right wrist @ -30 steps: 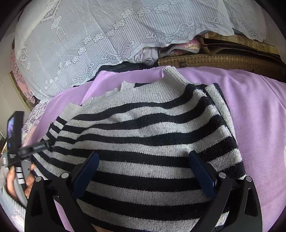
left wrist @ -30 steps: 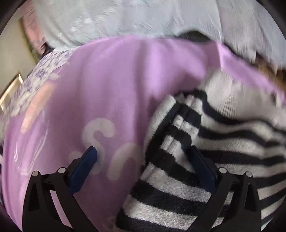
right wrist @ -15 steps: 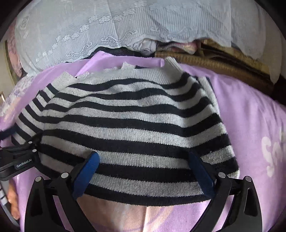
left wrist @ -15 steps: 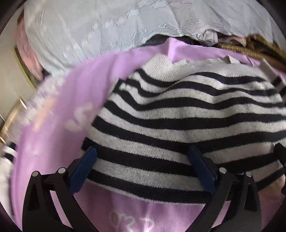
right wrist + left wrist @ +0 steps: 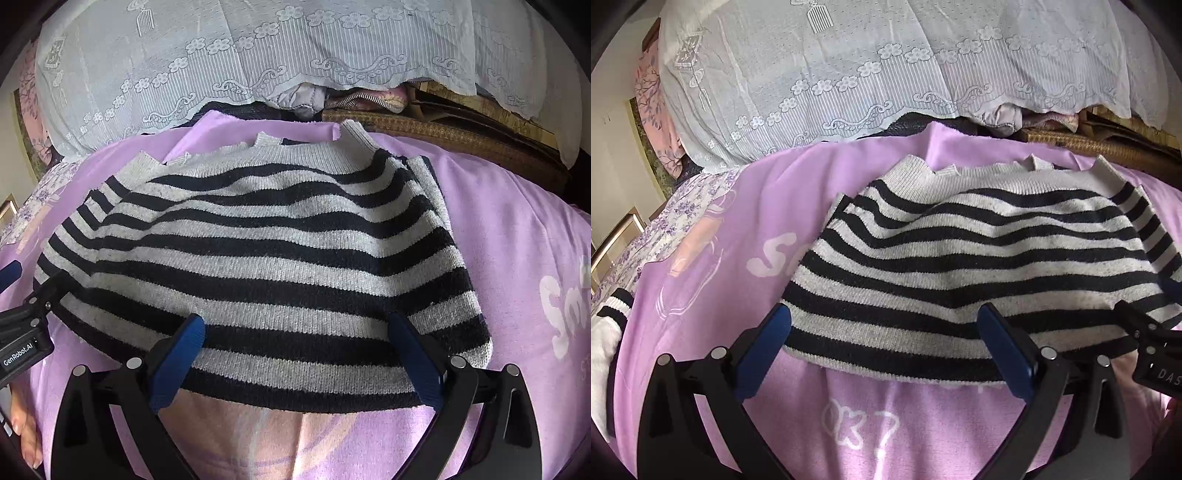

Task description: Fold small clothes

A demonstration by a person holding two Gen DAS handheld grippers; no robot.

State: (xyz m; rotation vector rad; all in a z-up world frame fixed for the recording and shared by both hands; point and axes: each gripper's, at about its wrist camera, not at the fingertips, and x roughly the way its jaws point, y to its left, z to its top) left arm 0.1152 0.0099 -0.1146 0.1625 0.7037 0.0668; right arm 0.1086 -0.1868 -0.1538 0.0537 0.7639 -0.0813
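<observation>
A small black-and-grey striped sweater (image 5: 979, 266) lies folded on a purple sheet (image 5: 738, 229), sleeves tucked in, collar at the far side. It also shows in the right wrist view (image 5: 266, 258). My left gripper (image 5: 884, 325) is open and empty, its blue fingers over the sweater's near left edge. My right gripper (image 5: 295, 332) is open and empty over the near hem. The right gripper shows at the right edge of the left wrist view (image 5: 1156, 343); the left gripper shows at the left edge of the right wrist view (image 5: 22, 325).
A white lace cover (image 5: 258, 55) drapes a pile at the back, with a woven mat (image 5: 443, 133) beside it. A white garment with dark trim (image 5: 605, 332) lies at the left. Floral fabric (image 5: 676, 218) lies beyond the sheet's left edge.
Both grippers pulled back toward me from the sweater. The left one swung right from the sleeve side, so the whole folded sweater is now in view. Both stayed open.
</observation>
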